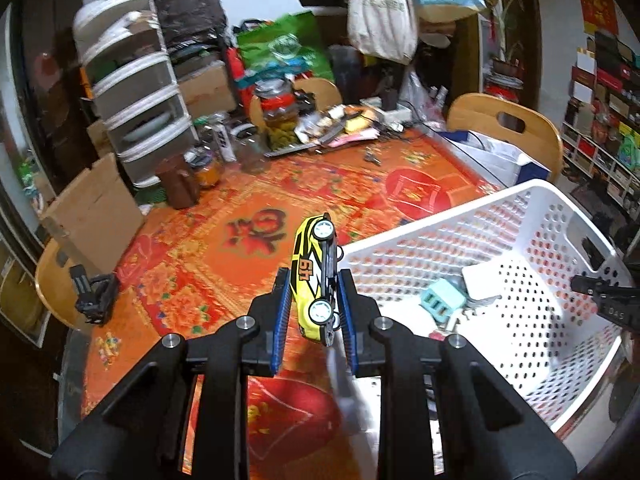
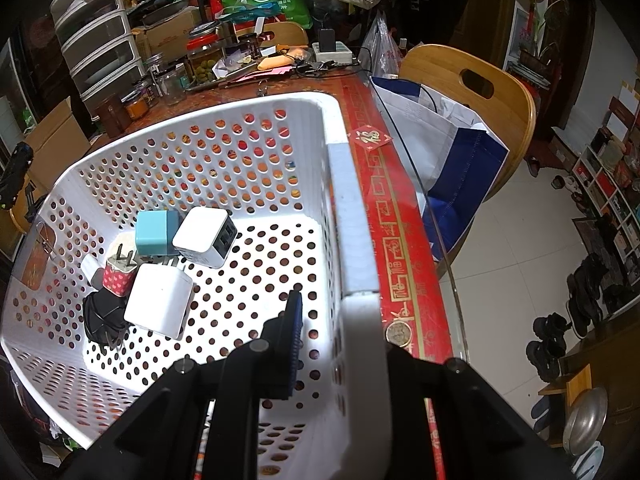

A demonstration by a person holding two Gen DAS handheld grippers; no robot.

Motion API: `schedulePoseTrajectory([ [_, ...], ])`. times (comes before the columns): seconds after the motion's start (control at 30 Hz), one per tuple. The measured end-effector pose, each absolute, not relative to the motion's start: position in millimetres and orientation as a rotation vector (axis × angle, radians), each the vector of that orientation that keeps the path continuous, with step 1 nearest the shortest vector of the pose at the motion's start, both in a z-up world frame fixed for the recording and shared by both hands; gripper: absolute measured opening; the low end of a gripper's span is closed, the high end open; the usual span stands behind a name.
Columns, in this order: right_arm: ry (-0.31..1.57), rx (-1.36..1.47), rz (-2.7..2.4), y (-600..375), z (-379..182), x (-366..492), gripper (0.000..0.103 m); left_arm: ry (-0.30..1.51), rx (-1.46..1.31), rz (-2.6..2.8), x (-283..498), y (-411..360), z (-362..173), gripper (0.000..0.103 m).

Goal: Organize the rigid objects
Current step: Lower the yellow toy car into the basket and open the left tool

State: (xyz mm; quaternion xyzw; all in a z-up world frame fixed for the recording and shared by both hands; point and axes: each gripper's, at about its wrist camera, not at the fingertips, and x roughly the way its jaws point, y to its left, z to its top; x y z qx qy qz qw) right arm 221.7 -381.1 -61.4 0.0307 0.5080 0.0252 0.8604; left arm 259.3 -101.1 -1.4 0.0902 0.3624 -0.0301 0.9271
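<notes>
The left gripper (image 1: pixel 314 300) pinches a yellow toy car (image 1: pixel 316 276) on its side, lifted over the table just off the white basket (image 1: pixel 440 236). The right gripper (image 2: pixel 340 344) clamps the basket's rim, likely steadying it for the drop.

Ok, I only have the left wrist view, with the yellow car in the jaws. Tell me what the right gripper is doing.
Observer: The right gripper is shut on the white basket's side wall, near its rim.
Operator: List what's in the basket.
Observer: A teal charger, two white chargers, a red dotted plug and a black adapter.
Operator: Say where there's free floor.
Observer: The half nearest the right gripper is bare; the left gripper holds the yellow toy car outside the basket.
</notes>
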Motion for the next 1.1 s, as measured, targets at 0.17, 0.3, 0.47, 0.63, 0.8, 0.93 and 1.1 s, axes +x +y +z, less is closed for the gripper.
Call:
schedulePoseTrajectory([
  [0.17, 1.066, 0.063, 0.056, -380.4, -61.9, 222.3, 0.017, 0.843, 0.223, -0.158, 272.2, -138.1, -13.3, 0.021],
  [0.3, 1.066, 0.065, 0.061, -379.9, -62.1, 223.1, 0.019, 0.904, 0.269, -0.224, 280.3, -173.5, -25.9, 0.021],
  [0.47, 1.068, 0.068, 0.071, -379.3, -63.6, 226.4, 0.020, 1.059, 0.274, -0.312, 300.0, -211.0, -46.9, 0.021],
  [0.63, 1.067, 0.067, 0.072, -379.6, -63.1, 225.9, 0.021, 1.155, 0.279, -0.334, 311.5, -230.8, -64.3, 0.021],
  [0.8, 1.068, 0.065, 0.073, -378.8, -62.9, 225.6, 0.021, 1.204, 0.293, -0.348, 317.8, -243.3, -78.7, 0.021],
  [0.93, 1.069, 0.064, 0.073, -378.3, -63.4, 225.6, 0.021, 1.202, 0.280, -0.375, 317.7, -242.5, -77.4, 0.076],
  [1.1, 1.072, 0.078, 0.076, -379.8, -64.9, 224.9, 0.023, 1.117, 0.264, -0.388, 308.2, -230.9, -57.7, 0.101],
])
